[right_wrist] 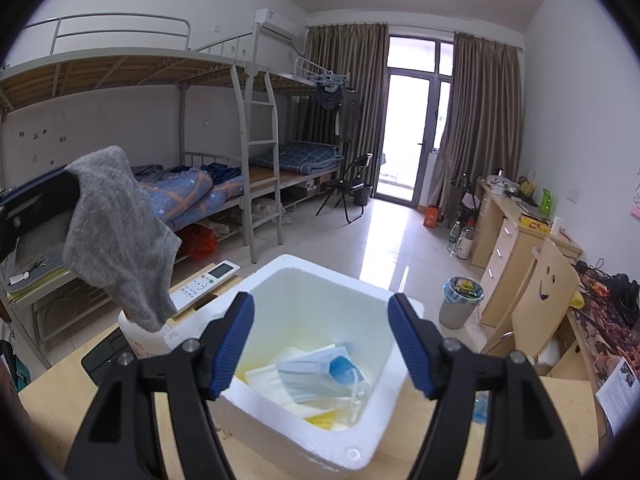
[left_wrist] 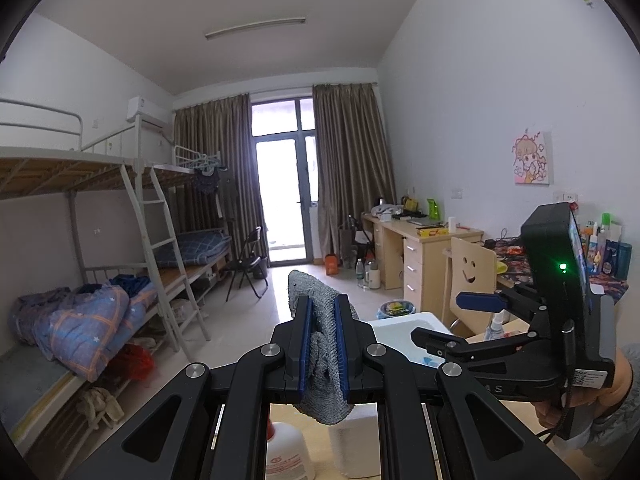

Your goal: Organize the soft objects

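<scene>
Left claw (left_wrist: 323, 344): blue-padded black jaws nearly closed, clamped on grey knitted sock (left_wrist: 320, 364). Sock bunched between pads, one end standing up above jaws, other end drooping below them over white foam block on worktop. Held in air, clear of worktop (right_wrist: 52, 396); seen from right wrist view hanging at left (right_wrist: 120, 236), above white remote control (right_wrist: 206, 284) and left of box.

White foam box (right_wrist: 280, 280), square, open-topped, resting on pale wooden worktop, directly ahead of right claw. Inside on bottom: light blue pleated face mask (right_wrist: 320, 376) with white ear loops, lying over white flat packets with yellow item partly showing beneath. Mask free, untouched by either pad.

Right claw (right_wrist: 323, 346): black arms, blue ribbed pads, jaws spread wide, positioned above near rim of box, nothing gripped. Same claw visible in left wrist view at right (left_wrist: 452, 316), jaws apart, carried by a hand (left_wrist: 600, 392) in grey sleeve.

Beyond, on floor: grey waste bin (right_wrist: 460, 300) beside pale wooden chair with smiling-face cut-out (right_wrist: 540, 300).
</scene>
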